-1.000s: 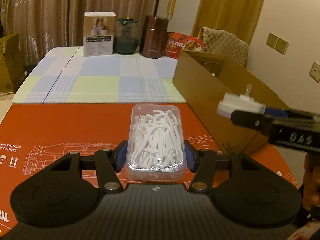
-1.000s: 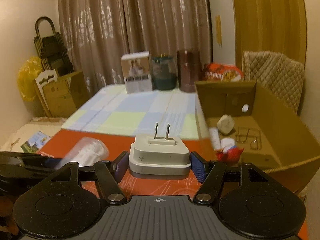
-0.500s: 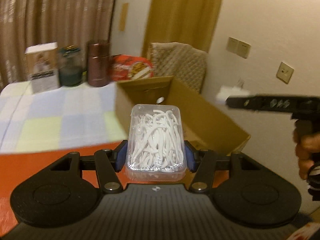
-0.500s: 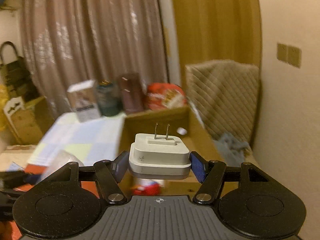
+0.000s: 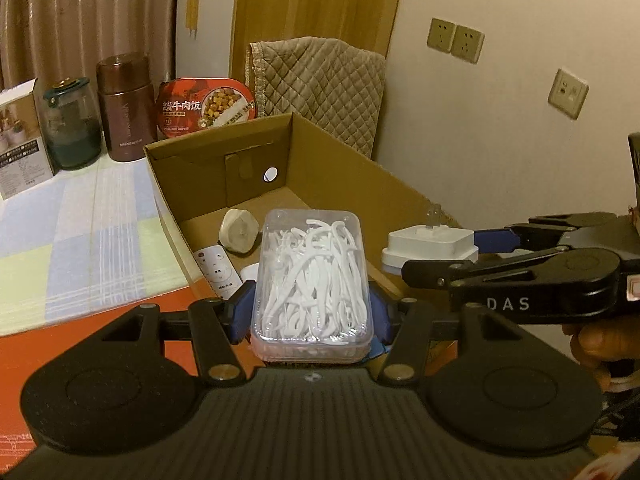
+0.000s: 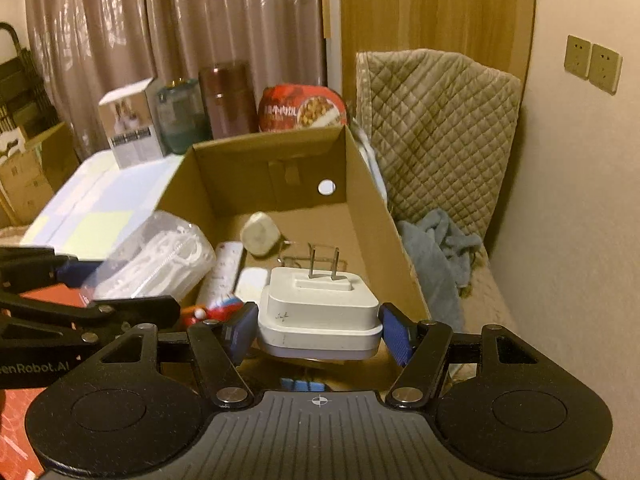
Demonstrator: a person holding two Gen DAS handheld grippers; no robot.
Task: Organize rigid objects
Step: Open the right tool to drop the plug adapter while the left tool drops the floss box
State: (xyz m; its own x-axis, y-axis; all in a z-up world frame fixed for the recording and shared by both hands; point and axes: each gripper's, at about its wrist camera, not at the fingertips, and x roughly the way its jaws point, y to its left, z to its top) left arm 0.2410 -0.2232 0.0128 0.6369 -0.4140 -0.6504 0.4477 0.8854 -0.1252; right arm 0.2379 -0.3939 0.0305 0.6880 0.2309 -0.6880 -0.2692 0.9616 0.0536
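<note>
Both grippers have moved from the orange mat to above the cardboard box [image 5: 328,152]. The left gripper [image 5: 310,312] clamps the floss-pick box [image 5: 312,276]; the right gripper [image 6: 318,332] (at 3 o'clock) clamps the white charger [image 6: 320,312].

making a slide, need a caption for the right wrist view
Right gripper holds a white plug adapter, prongs up, over the open cardboard box.

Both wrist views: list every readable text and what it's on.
"DAS": right gripper body.
"enRobot.AI", start cut off: left gripper body.
"牛肉饭": red meal box; smaller print unreadable.
Brown flask: lettering blurred.
White carton, remote: print too small.
</note>
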